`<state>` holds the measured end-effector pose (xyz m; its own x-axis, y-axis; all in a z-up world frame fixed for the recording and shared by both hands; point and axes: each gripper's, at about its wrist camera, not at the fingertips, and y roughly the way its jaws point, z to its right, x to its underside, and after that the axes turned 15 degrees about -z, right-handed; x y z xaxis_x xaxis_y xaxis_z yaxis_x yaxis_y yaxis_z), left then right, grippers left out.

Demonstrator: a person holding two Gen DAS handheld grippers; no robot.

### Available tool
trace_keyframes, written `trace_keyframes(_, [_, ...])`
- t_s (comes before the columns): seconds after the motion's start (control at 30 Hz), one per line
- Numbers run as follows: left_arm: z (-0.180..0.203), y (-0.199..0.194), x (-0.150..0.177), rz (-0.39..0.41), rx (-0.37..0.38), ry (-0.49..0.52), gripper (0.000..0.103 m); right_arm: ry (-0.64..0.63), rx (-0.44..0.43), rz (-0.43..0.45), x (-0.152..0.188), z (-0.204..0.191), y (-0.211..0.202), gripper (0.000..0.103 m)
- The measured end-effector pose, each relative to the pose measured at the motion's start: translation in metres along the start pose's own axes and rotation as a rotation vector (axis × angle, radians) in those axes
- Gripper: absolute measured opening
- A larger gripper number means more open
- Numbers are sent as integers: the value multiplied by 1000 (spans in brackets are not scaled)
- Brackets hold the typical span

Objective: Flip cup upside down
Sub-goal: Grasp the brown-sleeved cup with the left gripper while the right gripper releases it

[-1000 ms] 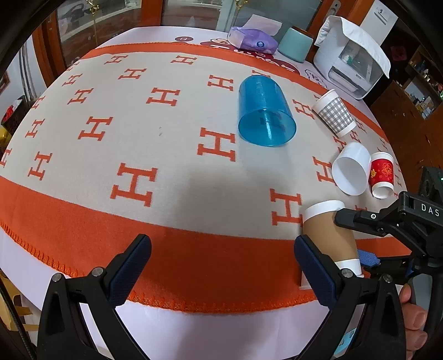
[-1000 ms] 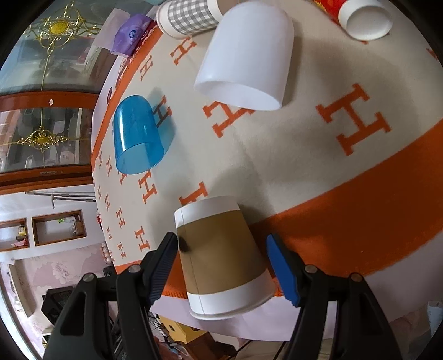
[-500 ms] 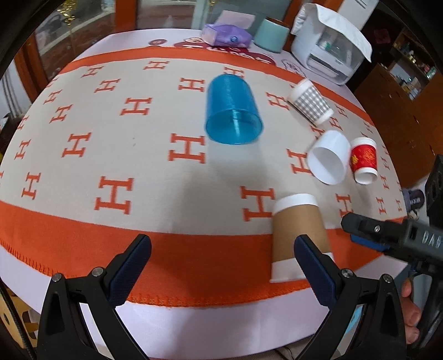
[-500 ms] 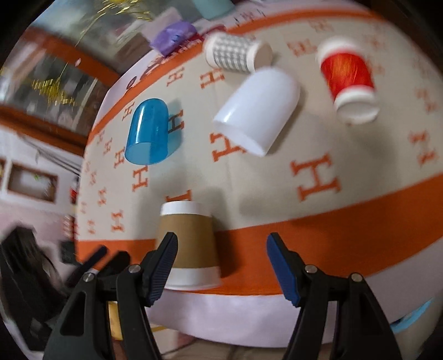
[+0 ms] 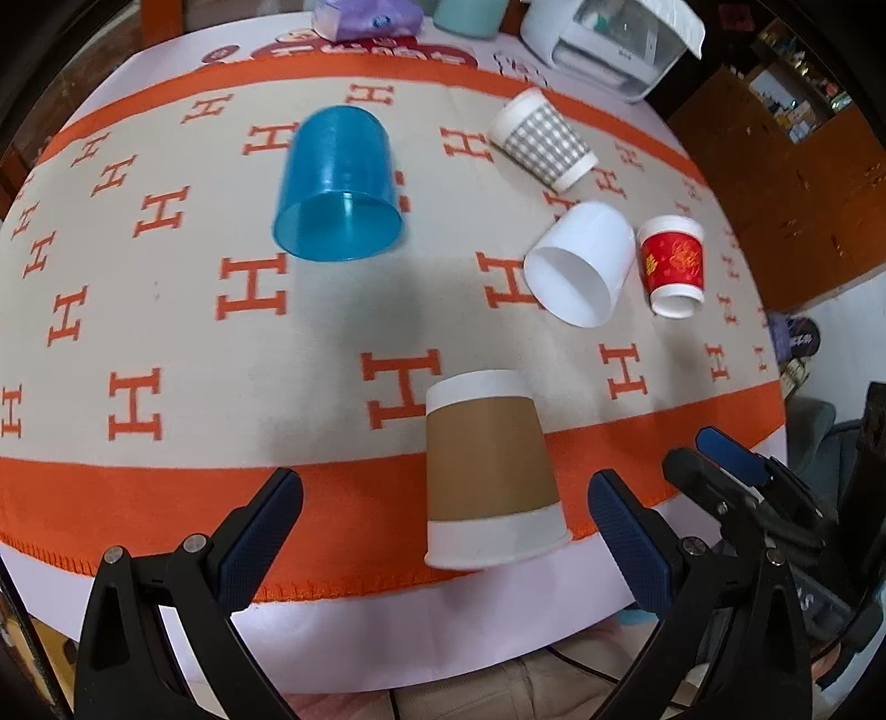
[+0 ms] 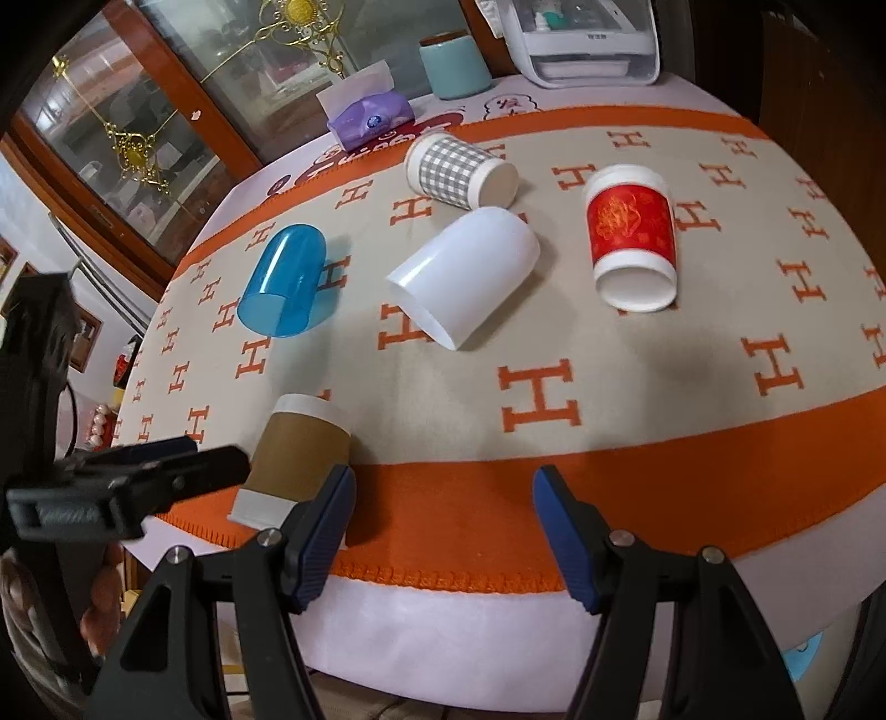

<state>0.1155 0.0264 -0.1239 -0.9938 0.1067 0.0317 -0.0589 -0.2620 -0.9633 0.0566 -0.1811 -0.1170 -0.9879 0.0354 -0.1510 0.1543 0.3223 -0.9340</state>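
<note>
Brown cup [image 5: 490,471] stands upside down, rim on the orange border of the blanket [image 5: 343,310] near the surface edge, at 6 o'clock in left wrist view. Nothing touches it.

Left gripper [image 5: 446,531]: jaws apart, one pad either side of the cup, clear gaps both sides. Right gripper [image 6: 443,531]: jaws apart over bare orange border, holding nothing. In right wrist view the brown cup [image 6: 296,451] sits at 9 o'clock; its lower rim is cut off by the right gripper's left pad and partly by the left gripper's finger crossing in front, so rim contact can't be checked from there.

Other cups all on their sides:
- blue cup [image 5: 338,185] at 11 o'clock, mouth toward camera
- white cup [image 5: 581,260] at 2 o'clock, mouth toward camera
- red cup [image 5: 673,266] just beside the white one; touching or not, can't tell
- checked cup [image 5: 542,138] at 1 o'clock

Far edge: purple tissue pack [image 6: 371,119], teal canister [image 6: 454,66], white appliance [image 6: 581,39], top cut off in both views. Print on the surface under the blanket's far edge is unreadable.
</note>
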Motion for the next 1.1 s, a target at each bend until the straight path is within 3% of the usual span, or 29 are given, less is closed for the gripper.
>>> trace_keyframes(0.27, [18, 25, -24, -119, -55, 17, 102, 13, -42, -33, 0, 14, 15, 67])
trace_keyframes(0.43, [30, 36, -32, -156, -128, 52, 102, 12, -63, -43, -1, 17, 20, 67])
trace_keyframes(0.63, [27, 47, -42, -229, -101, 23, 100, 27, -76, -57, -3, 24, 28, 67])
trace_keyframes(0.83, [13, 64, -50, -312, -46, -36, 87, 36, -85, -67, -4, 30, 33, 67])
trace_keyframes(0.93, [15, 69, -53, -327, -42, -34, 74, 34, -89, -72, -5, 30, 34, 67])
trace_keyframes(1.0, [17, 72, -54, -335, -42, -23, 60, 28, -90, -71, -5, 29, 35, 67])
trace_keyframes(1.1, [19, 71, -55, -324, -58, -8, 60, 21, -89, -64, -5, 28, 33, 67])
